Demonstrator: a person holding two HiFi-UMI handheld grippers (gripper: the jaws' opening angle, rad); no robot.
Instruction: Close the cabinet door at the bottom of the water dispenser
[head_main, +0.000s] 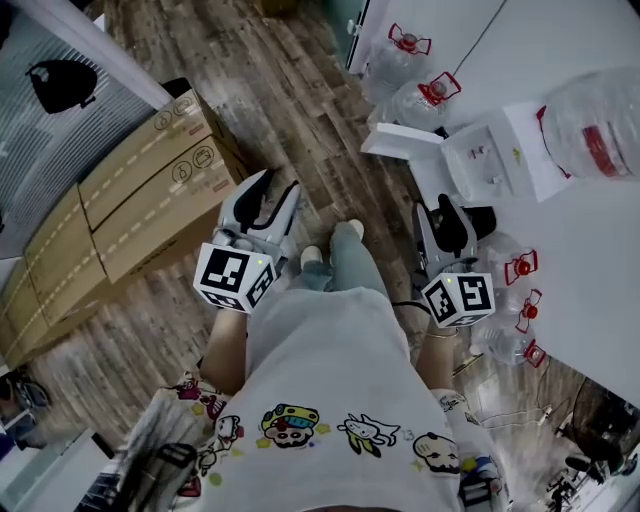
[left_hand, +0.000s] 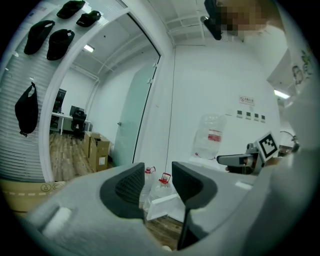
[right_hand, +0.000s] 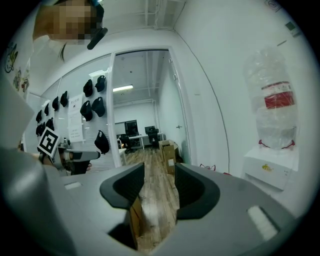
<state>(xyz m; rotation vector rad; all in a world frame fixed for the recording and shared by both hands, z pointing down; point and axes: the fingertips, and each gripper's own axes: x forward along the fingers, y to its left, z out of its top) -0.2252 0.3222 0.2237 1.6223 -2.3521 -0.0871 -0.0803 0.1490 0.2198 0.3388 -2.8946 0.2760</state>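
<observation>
The person stands on a plank wood floor (head_main: 300, 100) with both forearms held out ahead at waist height, each gripper pointing forward and tipped slightly downward, the two side by side and well apart. Stacked brown cardboard boxes (head_main: 150, 190) lie to the left. The white, boxy water dispenser (head_main: 490, 160) stands to the right against a white wall, a clear ribbed bottle (head_main: 595, 125) with a red label on top. Its cabinet door (head_main: 400, 140), a flat white panel, swings out open from the base over the floor, clear of both grippers. Clear jugs with red caps (head_main: 420, 95) sit just beyond it.

The left gripper (head_main: 272, 203) has its dark, rounded jaws parted and grasps nothing; its own view frames the door (left_hand: 162, 205) and jugs (left_hand: 160, 187) in the gap, which the right gripper view does not show. The right gripper (head_main: 445, 212) is likewise released and empty, and its view looks down a glass-walled corridor where black bags (right_hand: 98, 106) hang on a wall.
</observation>
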